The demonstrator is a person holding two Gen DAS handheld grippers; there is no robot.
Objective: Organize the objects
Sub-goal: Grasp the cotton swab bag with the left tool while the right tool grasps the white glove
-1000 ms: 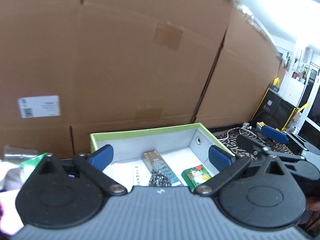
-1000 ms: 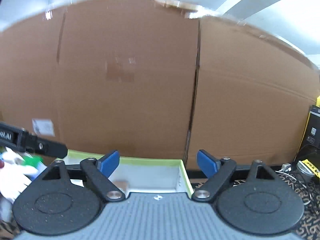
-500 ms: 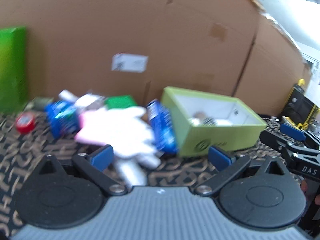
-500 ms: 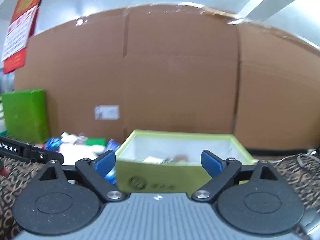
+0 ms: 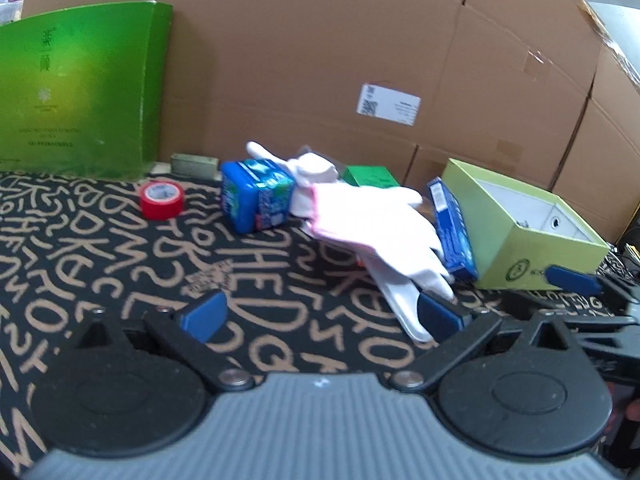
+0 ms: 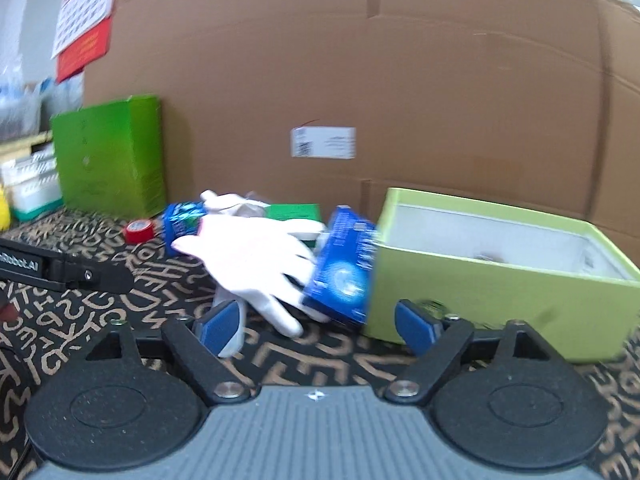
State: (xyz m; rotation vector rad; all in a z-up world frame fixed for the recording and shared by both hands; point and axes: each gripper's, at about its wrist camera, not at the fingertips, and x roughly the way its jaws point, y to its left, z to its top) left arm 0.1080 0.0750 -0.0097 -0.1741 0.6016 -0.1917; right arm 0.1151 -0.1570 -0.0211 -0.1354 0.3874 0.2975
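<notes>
my left tongs (image 5: 320,312) stand wide open over the patterned cloth (image 5: 100,248) and grip nothing; the right-hand pad (image 5: 440,314) sits just in front of a fingertip of the white glove (image 5: 372,228), and i can't tell whether it touches. my right tongs (image 6: 318,322) are open too, their jaws having just closed in a little, with nothing pinched; the glove's fingers and the blue packet (image 6: 346,272) lie just beyond the gap.

the glove sprawls across the middle of the pile. the blue packet leans against the side of the light green box (image 5: 532,232), which sits open at the right. left of the glove are a blue tub (image 5: 256,196) and a red roll of tape (image 5: 162,200), with a small green box (image 5: 370,176) behind and a tall green carton (image 5: 80,92) against the cardboard wall (image 5: 340,40).

a second ago my left tongs looked down into the light green box; now they face the pile on the cloth, lower down. my right tongs saw mostly cardboard then, and now point at the glove and packet.
</notes>
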